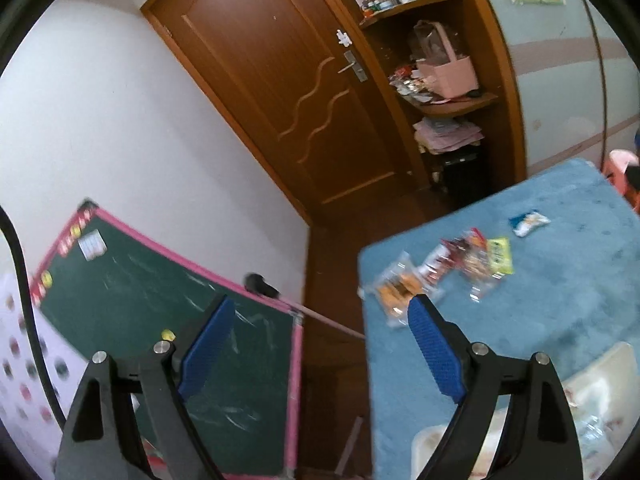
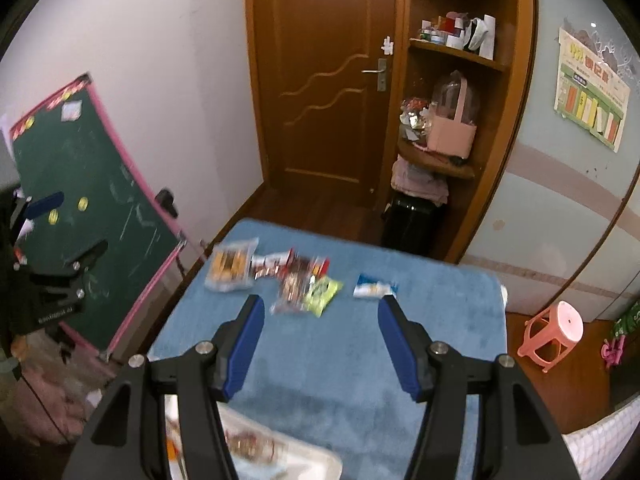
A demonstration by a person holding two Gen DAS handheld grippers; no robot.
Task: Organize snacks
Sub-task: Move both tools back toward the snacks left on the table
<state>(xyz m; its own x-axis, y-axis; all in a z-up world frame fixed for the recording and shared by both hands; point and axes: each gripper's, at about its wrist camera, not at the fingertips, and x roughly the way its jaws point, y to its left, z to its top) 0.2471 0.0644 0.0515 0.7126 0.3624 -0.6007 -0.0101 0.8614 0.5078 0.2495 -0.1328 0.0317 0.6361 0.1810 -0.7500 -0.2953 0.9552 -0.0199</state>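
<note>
Clearly, the snack packets point(image 2: 280, 280) are left scattered across the far part of the blue cloth point(image 2: 400, 360), the blue-white packet point(image 2: 374, 289) lying a little apart. A white tray point(image 1: 600, 380) holding some packets is glimpsed at the near edge. Both the left gripper point(image 1: 320, 344) and right gripper point(image 2: 320, 344) are held open and empty above. Overlapping packets could be pinched together, or slippery film could be dropped.

Brown door point(image 2: 324, 80); pink-framed chalkboard point(image 2: 88, 208)
</note>
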